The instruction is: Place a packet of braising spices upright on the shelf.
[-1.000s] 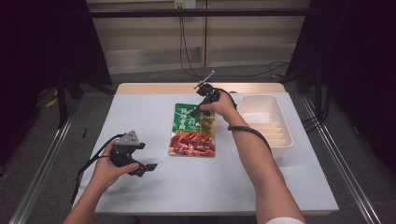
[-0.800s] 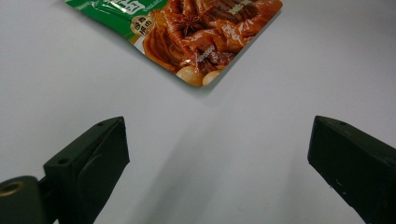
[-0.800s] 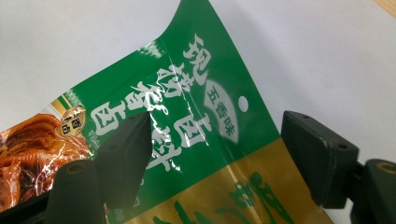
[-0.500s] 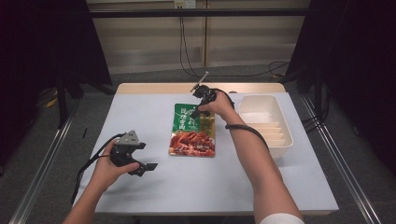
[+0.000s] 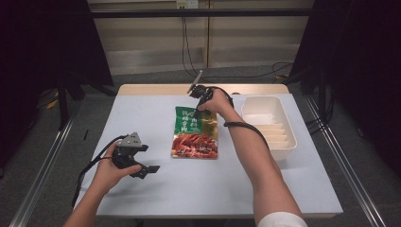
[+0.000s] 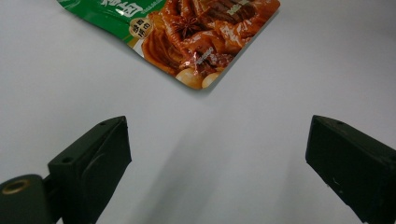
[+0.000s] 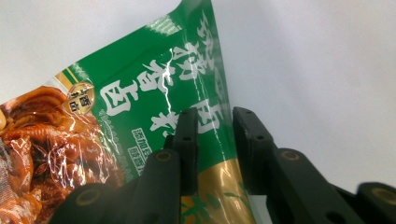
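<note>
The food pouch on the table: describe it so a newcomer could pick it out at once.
On the pale table, left of the white tray, lies a flat food pouch. The right gripper pinches its far edge. Its green top and glossy red braised-food picture set it apart.

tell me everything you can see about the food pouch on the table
The food pouch is a flat, glossy plastic packet, green with white characters at its far end, a gold patch on one side, and a picture of reddish-brown braised food at its near end. It lies on the white table, left of the white tray. The right gripper pinches its far edge.
</note>
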